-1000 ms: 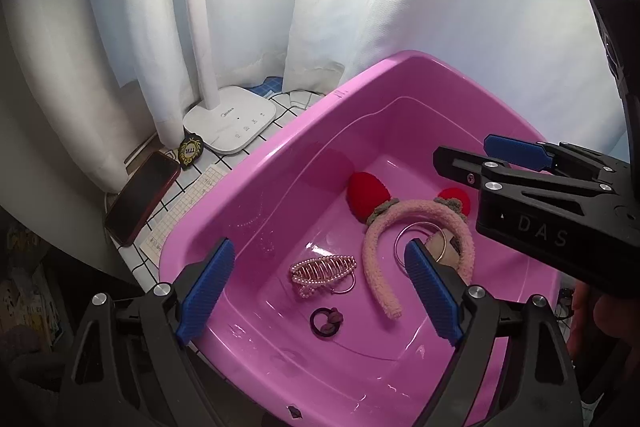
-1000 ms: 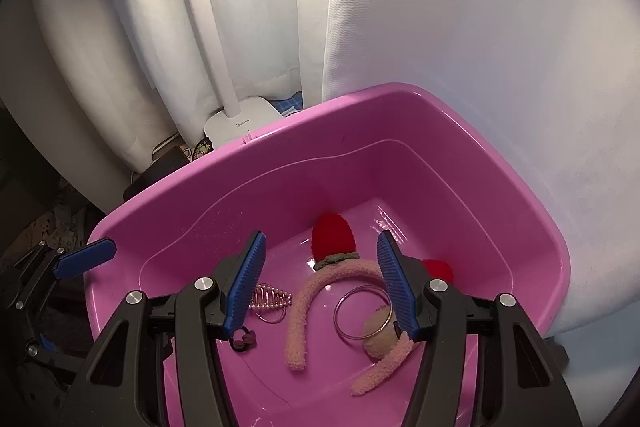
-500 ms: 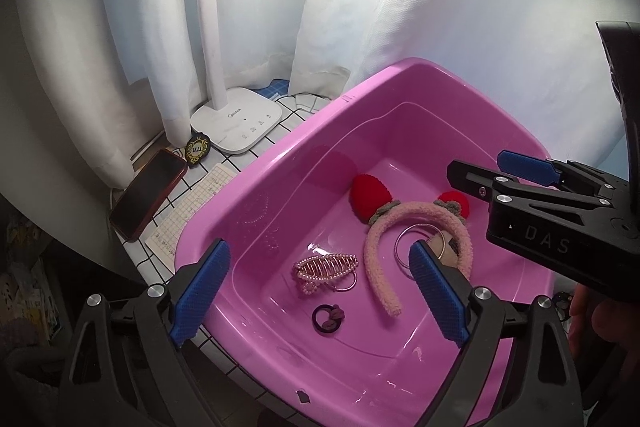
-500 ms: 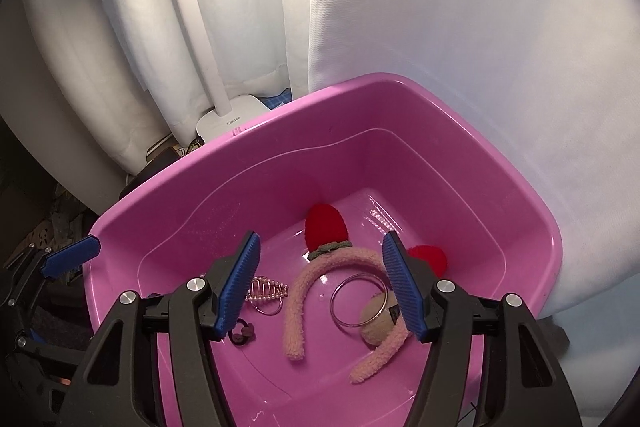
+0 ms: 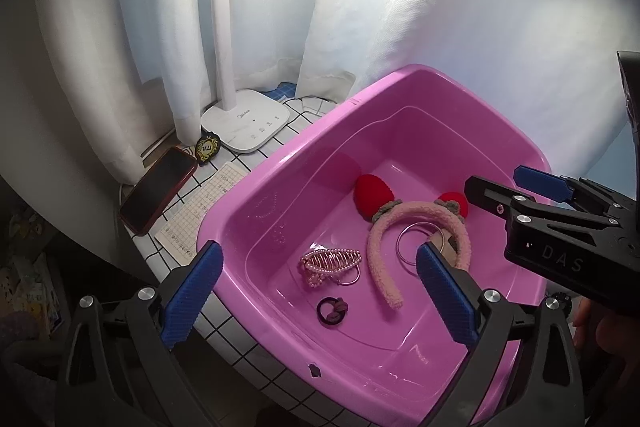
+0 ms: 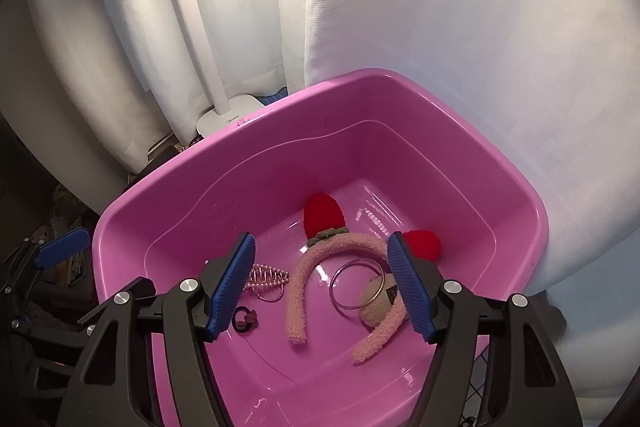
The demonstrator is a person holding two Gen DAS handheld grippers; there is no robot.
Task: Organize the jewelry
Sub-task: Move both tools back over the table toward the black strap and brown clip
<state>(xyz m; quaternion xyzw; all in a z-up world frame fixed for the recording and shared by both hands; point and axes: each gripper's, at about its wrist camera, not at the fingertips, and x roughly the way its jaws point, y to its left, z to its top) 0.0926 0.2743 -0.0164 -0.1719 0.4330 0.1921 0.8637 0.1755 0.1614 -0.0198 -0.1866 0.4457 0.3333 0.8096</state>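
Observation:
A pink plastic tub [image 5: 280,163] [image 6: 240,143] holds a fuzzy pink headband with red ears [image 5: 378,251] [image 6: 298,287], a pearl claw clip [image 5: 330,261] [image 6: 266,273], a silver bangle [image 5: 408,239] [image 6: 354,283], a beige round pad [image 6: 376,303] and a dark hair tie [image 5: 332,311] [image 6: 244,319]. My left gripper [image 5: 320,291] is open and empty above the tub's near left side. My right gripper [image 6: 322,285] is open and empty above the headband; it also shows in the left wrist view [image 5: 516,191].
A white lamp base [image 5: 246,125] [image 6: 228,117] stands behind the tub on a checked tabletop [image 5: 296,119]. A phone [image 5: 158,189], a small badge [image 5: 207,148] and a paper note [image 5: 200,213] lie left of the tub. White curtains [image 5: 440,7] hang behind.
Both grippers have drawn back and up from the tub, so more of the tabletop, phone and tub rim shows. The items in the tub have not moved.

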